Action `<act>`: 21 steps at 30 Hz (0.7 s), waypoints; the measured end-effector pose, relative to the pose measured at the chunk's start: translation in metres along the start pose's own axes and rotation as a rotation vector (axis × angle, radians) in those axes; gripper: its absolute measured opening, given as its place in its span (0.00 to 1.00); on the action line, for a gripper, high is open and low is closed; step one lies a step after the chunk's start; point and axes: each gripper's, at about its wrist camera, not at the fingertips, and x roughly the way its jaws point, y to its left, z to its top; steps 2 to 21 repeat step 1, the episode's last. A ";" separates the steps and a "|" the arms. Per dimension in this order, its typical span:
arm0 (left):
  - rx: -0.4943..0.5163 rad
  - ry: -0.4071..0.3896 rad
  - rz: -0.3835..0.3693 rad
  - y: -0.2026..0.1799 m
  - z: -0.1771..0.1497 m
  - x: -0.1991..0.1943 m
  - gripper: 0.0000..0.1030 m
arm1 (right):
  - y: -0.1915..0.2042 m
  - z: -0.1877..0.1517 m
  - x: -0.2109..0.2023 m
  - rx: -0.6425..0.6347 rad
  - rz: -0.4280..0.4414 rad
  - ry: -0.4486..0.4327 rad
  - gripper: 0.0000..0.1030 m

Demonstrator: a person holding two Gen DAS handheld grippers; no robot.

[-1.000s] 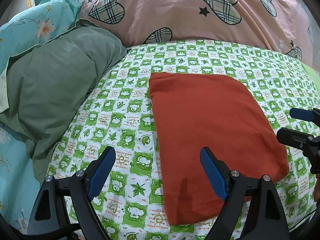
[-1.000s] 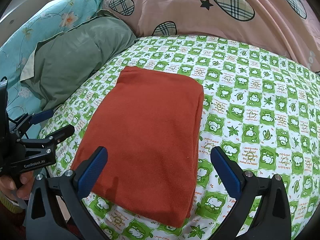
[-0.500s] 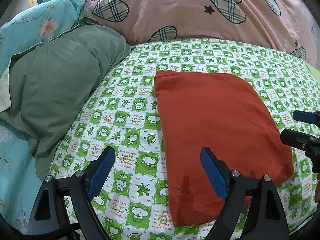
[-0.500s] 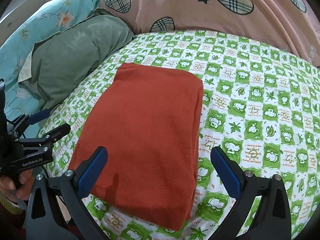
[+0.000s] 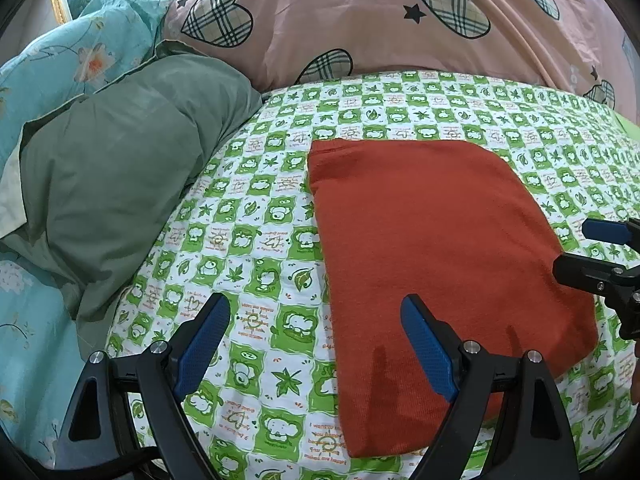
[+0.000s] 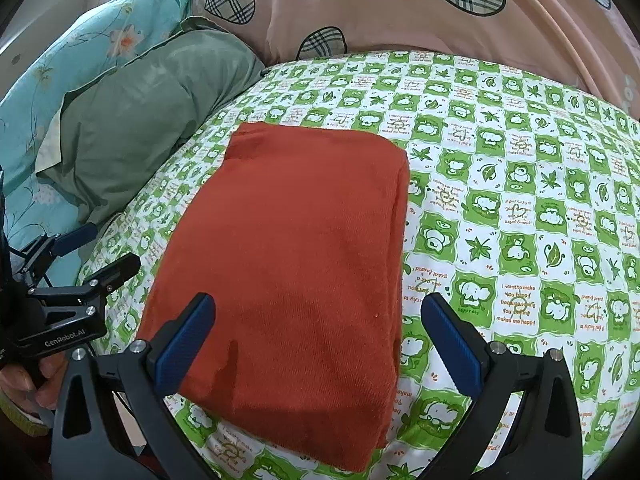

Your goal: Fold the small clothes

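- The scene is a bed with a green-and-white checked sheet (image 5: pixel 256 264), a grey-green pillow (image 5: pixel 120 184) at its left and a pink quilt with plaid hearts (image 5: pixel 360 20) heaped along the far side, which leaves the middle free as a folding surface
- A rust-red garment (image 6: pixel 296 256) lies flat on the sheet in a neat rectangle with layered edges on its right side, so it looks already folded at least once (how many layers, I cannot tell)
- The left gripper (image 5: pixel 316 344) hovers over the garment's near left corner, jaws spread wide, holding nothing
- The right gripper (image 6: pixel 316 344) hangs above the near edge, jaws equally wide apart and empty, likely poised either for another fold or simply clear of the finished one
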 end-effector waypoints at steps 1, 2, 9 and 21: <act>-0.005 0.001 -0.006 0.000 0.001 0.000 0.85 | 0.000 0.000 0.000 0.001 0.002 0.000 0.99; -0.005 0.001 -0.006 0.000 0.001 0.000 0.85 | 0.000 0.000 0.000 0.001 0.002 0.000 0.99; -0.005 0.001 -0.006 0.000 0.001 0.000 0.85 | 0.000 0.000 0.000 0.001 0.002 0.000 0.99; -0.005 0.001 -0.006 0.000 0.001 0.000 0.85 | 0.000 0.000 0.000 0.001 0.002 0.000 0.99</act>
